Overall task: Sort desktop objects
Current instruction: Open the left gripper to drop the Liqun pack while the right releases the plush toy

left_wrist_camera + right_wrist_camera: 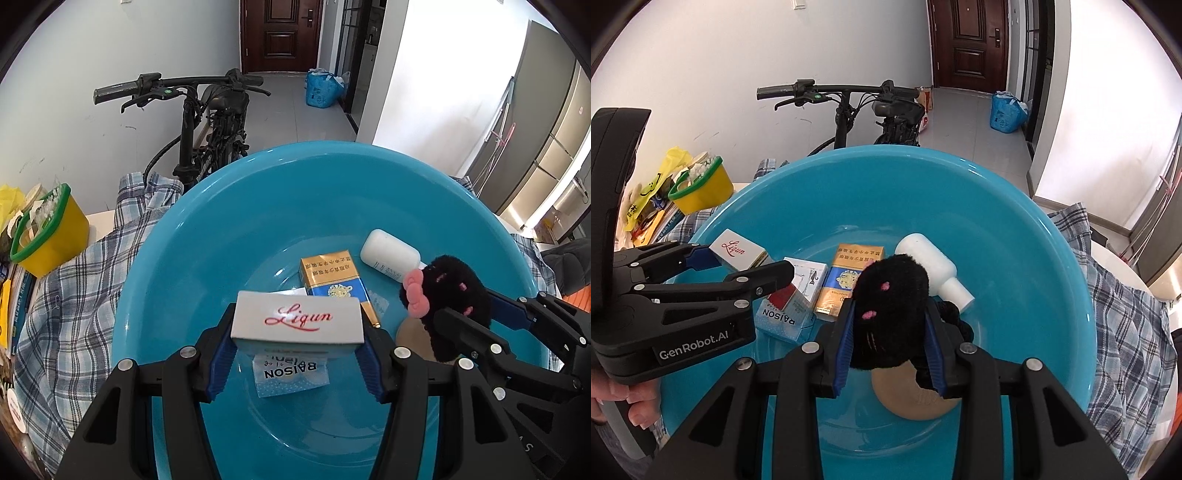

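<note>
A big blue basin [295,149] [1052,258] fills both views. Above its floor my left gripper [297,350] [744,264] is shut on a white box marked Liqun [297,319] [737,251]. To the right, my right gripper [890,354] [480,317] is shut on a black plush toy [892,306] [454,291] with pink details. On the basin floor lie a gold-and-blue cigarette pack [328,277] [849,280], a white bottle [388,254] [932,266], a clear BAISON packet [291,373] [783,317], a small white carton [809,275] and a tan disc [912,398].
The basin rests on a plaid cloth [74,295] [1126,314]. A yellow basket [51,229] [701,184] and stacked books stand at the left. A black bicycle [207,122] leans behind the table. A person's hand [613,402] grips the left handle.
</note>
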`<move>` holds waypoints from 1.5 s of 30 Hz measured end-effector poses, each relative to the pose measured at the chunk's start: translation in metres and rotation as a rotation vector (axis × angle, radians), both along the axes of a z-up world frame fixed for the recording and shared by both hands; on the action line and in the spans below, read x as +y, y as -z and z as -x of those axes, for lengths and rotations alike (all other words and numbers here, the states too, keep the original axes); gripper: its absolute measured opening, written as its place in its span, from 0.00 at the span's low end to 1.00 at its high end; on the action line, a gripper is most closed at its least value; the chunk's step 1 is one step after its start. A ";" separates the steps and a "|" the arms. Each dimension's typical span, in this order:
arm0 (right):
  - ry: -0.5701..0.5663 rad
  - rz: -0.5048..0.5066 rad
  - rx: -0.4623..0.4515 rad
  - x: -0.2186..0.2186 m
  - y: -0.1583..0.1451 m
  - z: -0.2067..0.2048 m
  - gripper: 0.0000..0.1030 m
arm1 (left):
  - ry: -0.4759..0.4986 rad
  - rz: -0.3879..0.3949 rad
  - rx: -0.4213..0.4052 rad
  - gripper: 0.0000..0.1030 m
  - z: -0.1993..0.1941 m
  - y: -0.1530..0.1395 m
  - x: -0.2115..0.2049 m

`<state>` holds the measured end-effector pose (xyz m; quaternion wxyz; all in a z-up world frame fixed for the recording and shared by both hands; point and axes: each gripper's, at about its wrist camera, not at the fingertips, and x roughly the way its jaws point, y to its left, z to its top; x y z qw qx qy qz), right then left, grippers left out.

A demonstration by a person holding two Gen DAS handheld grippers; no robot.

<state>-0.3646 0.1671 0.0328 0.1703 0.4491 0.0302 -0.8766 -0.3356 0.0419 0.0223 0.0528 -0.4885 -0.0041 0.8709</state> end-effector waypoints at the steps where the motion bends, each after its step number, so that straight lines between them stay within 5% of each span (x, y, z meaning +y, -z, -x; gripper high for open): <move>1: 0.001 0.000 0.001 -0.001 0.000 0.000 0.33 | -0.001 0.000 0.002 0.59 0.000 -0.001 0.000; 6: 0.003 0.002 0.008 0.000 -0.002 -0.001 0.33 | -0.005 -0.007 0.012 0.61 -0.001 -0.004 -0.001; 11: 0.006 0.003 0.018 0.001 -0.005 -0.002 0.33 | -0.011 -0.050 0.068 0.80 -0.006 -0.016 -0.004; 21: 0.006 0.001 0.028 0.002 -0.009 -0.004 0.33 | 0.019 -0.003 0.143 0.81 -0.024 -0.048 -0.007; 27: 0.000 0.003 0.038 0.000 -0.013 -0.008 0.33 | 0.075 0.055 0.118 0.81 -0.030 -0.048 0.000; 37: 0.020 0.004 0.033 0.007 -0.013 -0.005 0.33 | 0.088 -0.095 -0.011 0.81 -0.006 -0.015 0.000; 41: 0.027 0.005 0.040 0.010 -0.015 -0.005 0.34 | 0.051 -0.185 0.006 0.81 0.000 -0.013 -0.009; 45: 0.032 0.008 0.041 0.013 -0.015 -0.004 0.34 | 0.025 -0.193 0.035 0.81 0.001 -0.015 -0.011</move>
